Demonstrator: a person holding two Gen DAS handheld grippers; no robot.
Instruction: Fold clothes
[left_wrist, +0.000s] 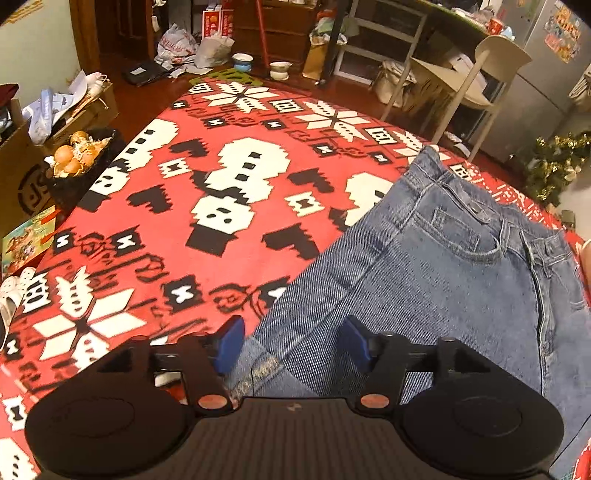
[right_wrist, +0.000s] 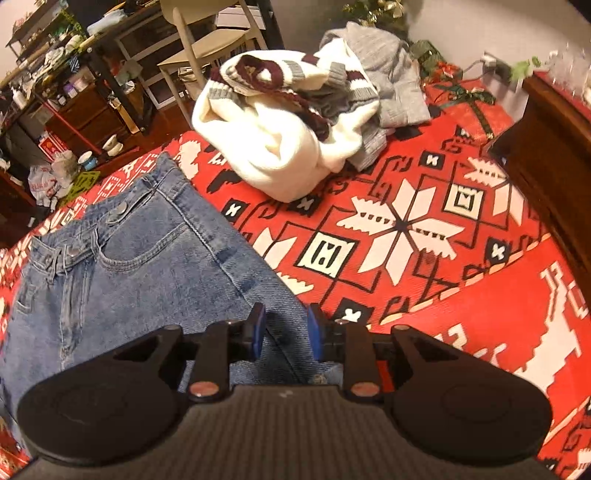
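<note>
Blue jeans (left_wrist: 443, 280) lie flat on a red, white and black patterned blanket (left_wrist: 229, 184), waistband away from me. A frayed hem (left_wrist: 258, 369) rests just under my left gripper (left_wrist: 293, 345), which is open wide over the denim at the jeans' left edge. The right wrist view shows the same jeans (right_wrist: 140, 266), buttons and pocket facing up. My right gripper (right_wrist: 285, 332) hovers open over their right edge, its blue pads a narrower gap apart with denim below them. A heap of a white striped sweater (right_wrist: 288, 147) and grey knitwear (right_wrist: 388, 74) sits farther back on the blanket (right_wrist: 406, 229).
A dark wooden piece of furniture (right_wrist: 554, 147) borders the blanket on the right, beside a red gift box with green ribbon (right_wrist: 465, 99). Cardboard boxes (left_wrist: 22, 162) and a dark basket of round items (left_wrist: 77, 155) stand off the left edge. A pale chair (left_wrist: 476, 74) stands beyond.
</note>
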